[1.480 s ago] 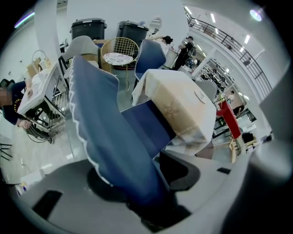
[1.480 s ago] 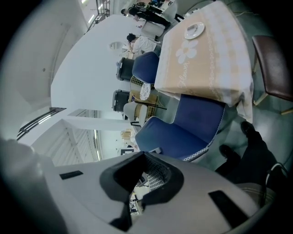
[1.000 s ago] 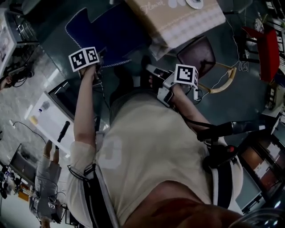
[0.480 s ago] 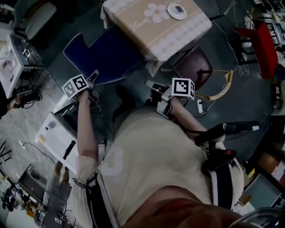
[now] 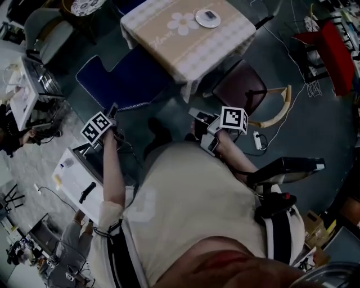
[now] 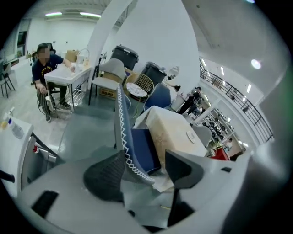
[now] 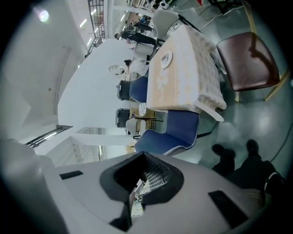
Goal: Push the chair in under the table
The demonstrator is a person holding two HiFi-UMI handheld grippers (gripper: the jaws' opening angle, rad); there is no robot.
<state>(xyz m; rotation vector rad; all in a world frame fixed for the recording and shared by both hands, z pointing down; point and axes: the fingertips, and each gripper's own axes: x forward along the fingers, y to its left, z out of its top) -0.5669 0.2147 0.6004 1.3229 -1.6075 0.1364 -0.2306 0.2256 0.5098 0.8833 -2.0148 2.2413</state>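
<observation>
Left tongs (image 6: 146, 180), jaws apart, and right tongs (image 7: 137, 183), closed empty, point down toward the blue chair (image 5: 126, 79).

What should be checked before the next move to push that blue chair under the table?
1. Blue chair tucked under the table: not ok, most of its seat shows outside the tablecloth.
2. Left gripper ready: ok, jaws apart, nothing between the pads.
3. Right gripper ready: ok, jaws shut, empty.
4. Contact with the chair: not ok, both grippers are apart from it.
5. Plate safe: ok, it lies on the table away from the chair's side.
</observation>
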